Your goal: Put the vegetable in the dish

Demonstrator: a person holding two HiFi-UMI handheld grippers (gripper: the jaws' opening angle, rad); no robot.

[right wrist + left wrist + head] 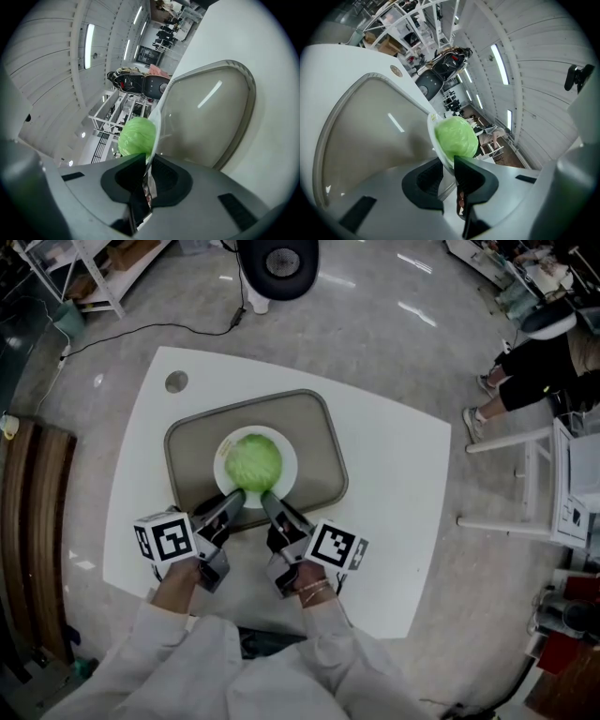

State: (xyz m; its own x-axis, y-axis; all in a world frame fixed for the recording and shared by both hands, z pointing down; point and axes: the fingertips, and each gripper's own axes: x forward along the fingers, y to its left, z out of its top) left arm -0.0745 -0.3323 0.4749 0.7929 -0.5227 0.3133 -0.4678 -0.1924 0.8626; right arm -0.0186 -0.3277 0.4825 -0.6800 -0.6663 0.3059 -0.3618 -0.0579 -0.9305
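A round green cabbage [253,460] lies in a white dish [287,468] over the grey tray [319,442]. Both grippers hold the dish at its near rim. My left gripper [236,496] is shut on the rim's left part, and my right gripper [267,499] is shut on the part just beside it. In the left gripper view the thin dish edge [438,149] runs between the dark jaws of the left gripper [449,171], with the cabbage [457,136] just beyond. The right gripper view shows the right gripper [147,171] pinching the dish rim [157,123] next to the cabbage [136,136]. I cannot tell whether the dish touches the tray.
The tray sits on a white table [394,484] with a round hole [176,382] at its far left. A chair base [277,263] stands beyond the table. A white stool [525,474] and a person's legs [525,381] are at the right.
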